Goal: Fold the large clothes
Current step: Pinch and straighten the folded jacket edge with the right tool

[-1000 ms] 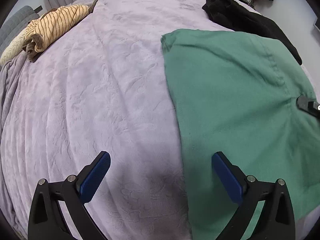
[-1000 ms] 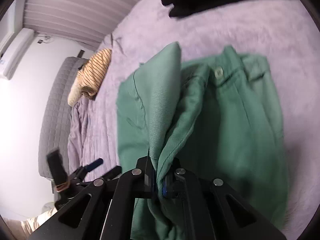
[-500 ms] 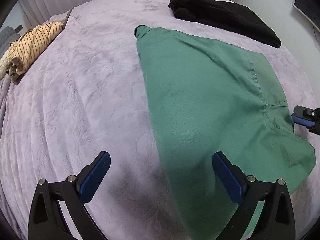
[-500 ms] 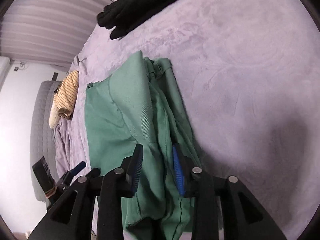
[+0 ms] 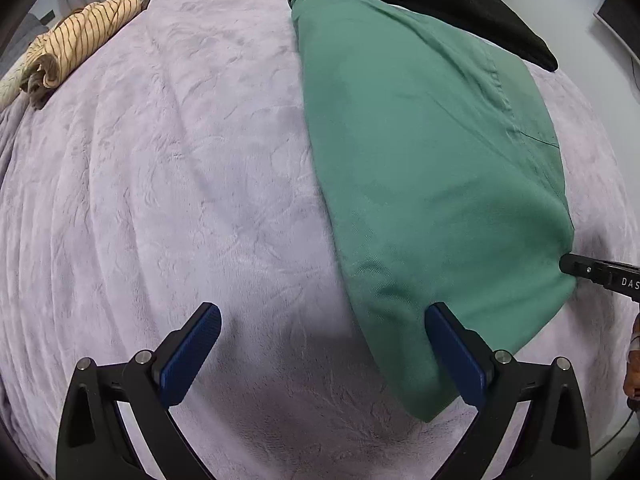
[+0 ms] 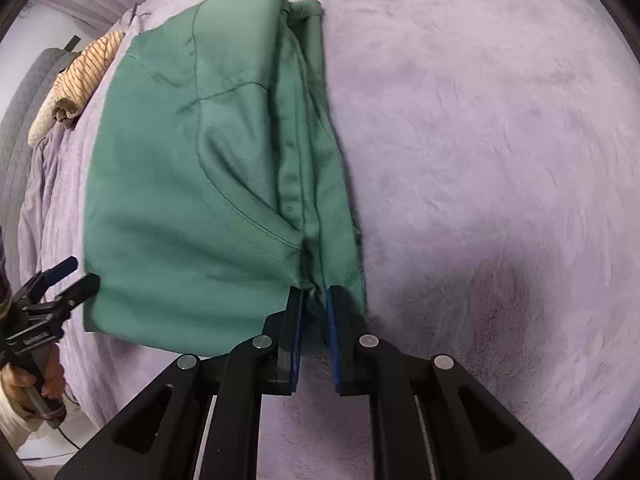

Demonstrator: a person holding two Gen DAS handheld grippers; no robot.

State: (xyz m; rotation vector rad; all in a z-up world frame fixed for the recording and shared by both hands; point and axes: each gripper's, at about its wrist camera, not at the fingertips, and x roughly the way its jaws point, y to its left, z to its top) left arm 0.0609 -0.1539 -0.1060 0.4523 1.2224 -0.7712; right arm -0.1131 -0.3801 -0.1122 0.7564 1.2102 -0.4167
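Green trousers [image 5: 420, 152] lie folded lengthwise on the lilac bedspread [image 5: 180, 184]. In the right wrist view the trousers [image 6: 200, 168] show their waistband and pocket seams. My right gripper [image 6: 314, 300] has its jaws a narrow gap apart around the trousers' near waistband edge, which sits between the pads. My left gripper [image 5: 324, 320] is open wide and empty, just above the bedspread, its right finger [image 5: 452, 344] over the trousers' near edge. The left gripper also shows in the right wrist view [image 6: 60, 280].
A striped yellow garment [image 5: 76, 48] lies bunched at the far left of the bed. A black garment [image 5: 460, 4] lies at the far right, behind the trousers. A grey headboard [image 6: 20, 112] stands to the left in the right wrist view.
My right gripper laid the raised green fold down over the trousers, opened briefly, then closed in to a narrow gap around the waistband edge. My left gripper stayed open and shifted closer.
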